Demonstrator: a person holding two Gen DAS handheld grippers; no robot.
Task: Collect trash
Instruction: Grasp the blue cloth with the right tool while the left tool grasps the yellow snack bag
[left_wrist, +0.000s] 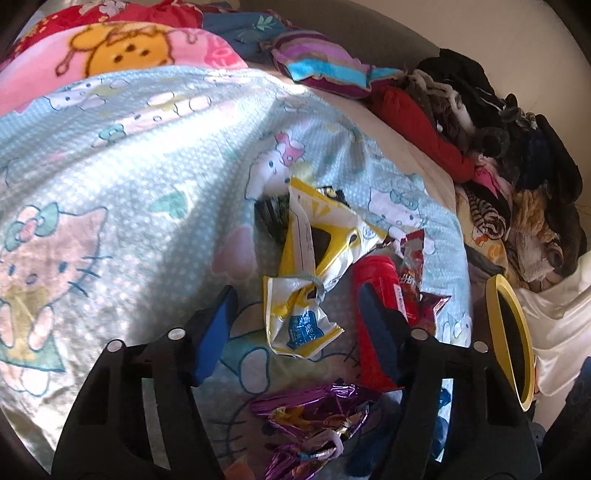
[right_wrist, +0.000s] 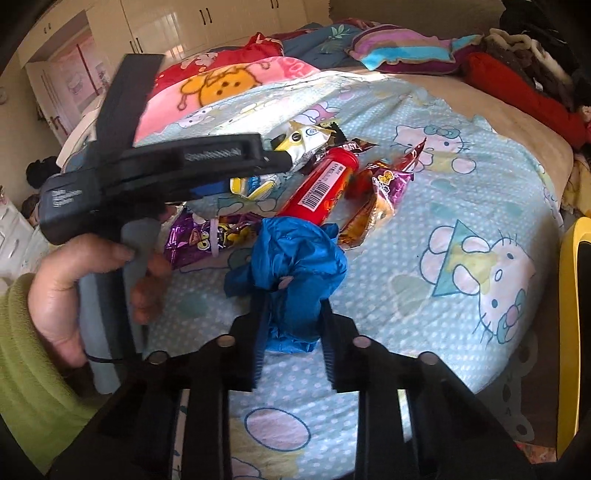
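Trash pile sits mid-bed (right_wrist: 461, 206) on the cartoon-cat sheet. My right gripper (right_wrist: 291, 325) has its jaws clamped on the crumpled blue bag (right_wrist: 295, 258). My left gripper (left_wrist: 299, 317) is half open, straddling the crinkled yellow-white wrapper (left_wrist: 299, 317), red tube (left_wrist: 376, 295) touching its right finger.

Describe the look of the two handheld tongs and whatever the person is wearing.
Both tongs are matte black plastic with slotted arms and small silver round studs. The left tongs carry blue pads inside their fingers; seen from the right wrist view, their body shows an exposed coil spring, a grey handle and a thin black cord. The right tongs look alike, with ribbed inner faces. The left hand emerges from a light green ribbed sleeve.
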